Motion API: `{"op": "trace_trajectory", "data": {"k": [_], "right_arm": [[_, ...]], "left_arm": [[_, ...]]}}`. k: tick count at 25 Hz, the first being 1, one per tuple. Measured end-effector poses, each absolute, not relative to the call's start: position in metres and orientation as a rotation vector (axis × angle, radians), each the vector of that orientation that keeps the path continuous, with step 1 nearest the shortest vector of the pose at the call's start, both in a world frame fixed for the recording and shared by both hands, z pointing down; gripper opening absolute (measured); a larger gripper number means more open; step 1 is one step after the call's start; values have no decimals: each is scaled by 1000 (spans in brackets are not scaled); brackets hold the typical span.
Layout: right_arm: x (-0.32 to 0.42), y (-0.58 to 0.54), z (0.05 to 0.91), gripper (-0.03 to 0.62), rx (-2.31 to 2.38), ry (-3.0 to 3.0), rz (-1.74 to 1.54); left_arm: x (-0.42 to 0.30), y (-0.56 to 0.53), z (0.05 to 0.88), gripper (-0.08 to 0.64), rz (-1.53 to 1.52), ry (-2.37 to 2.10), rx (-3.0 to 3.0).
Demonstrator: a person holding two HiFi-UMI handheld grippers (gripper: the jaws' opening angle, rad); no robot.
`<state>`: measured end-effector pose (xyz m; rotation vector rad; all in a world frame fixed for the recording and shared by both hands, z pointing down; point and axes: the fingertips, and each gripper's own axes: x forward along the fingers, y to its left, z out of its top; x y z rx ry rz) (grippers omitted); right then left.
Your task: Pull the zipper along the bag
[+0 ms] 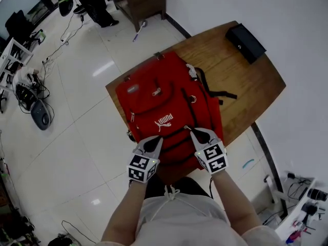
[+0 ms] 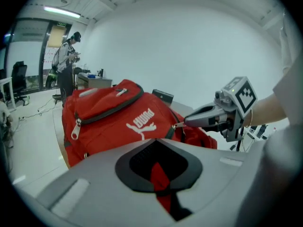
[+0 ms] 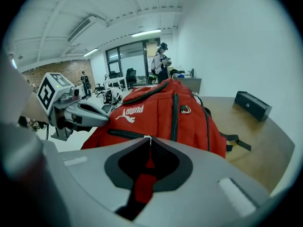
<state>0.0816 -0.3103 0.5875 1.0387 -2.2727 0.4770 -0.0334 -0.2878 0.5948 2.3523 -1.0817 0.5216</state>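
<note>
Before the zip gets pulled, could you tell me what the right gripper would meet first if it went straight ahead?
The right gripper is shut on the silver zipper pull; straight on, it would likely press into the front of the red fabric backpack, though depth is unclear.

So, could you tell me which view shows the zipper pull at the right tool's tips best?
The left gripper view: it sees the right tool from the side, tips closed on the zipper pull against the red backpack. The right gripper view shows only a silver sliver at the tips, and the head view shows it tiny.
</note>
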Motion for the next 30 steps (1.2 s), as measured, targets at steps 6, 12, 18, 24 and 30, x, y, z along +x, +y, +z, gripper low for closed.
{"op": "trace_trajectory", "data": {"k": [6,12,18,24,30], "right_arm": [[87,-296,508,8,1108,-2476,220],[87,-261,443,8,1104,-2646,-137],[91,-216,433,8,1089,-2709,-127],[85,-169,436,8,1056,-2725,-72],[78,-109,426,8,1069,-2742,-68]], "left_arm": [[-28,-286,508,6,359,-1211,2529],[-29,-235,445,6,159,-1411,2554],[-37,-178,431,6,138,-1524,2533],[-51,-128,432,6,113,-1582,2487],[-61,-58,422,6,78,-1621,2481]]}}
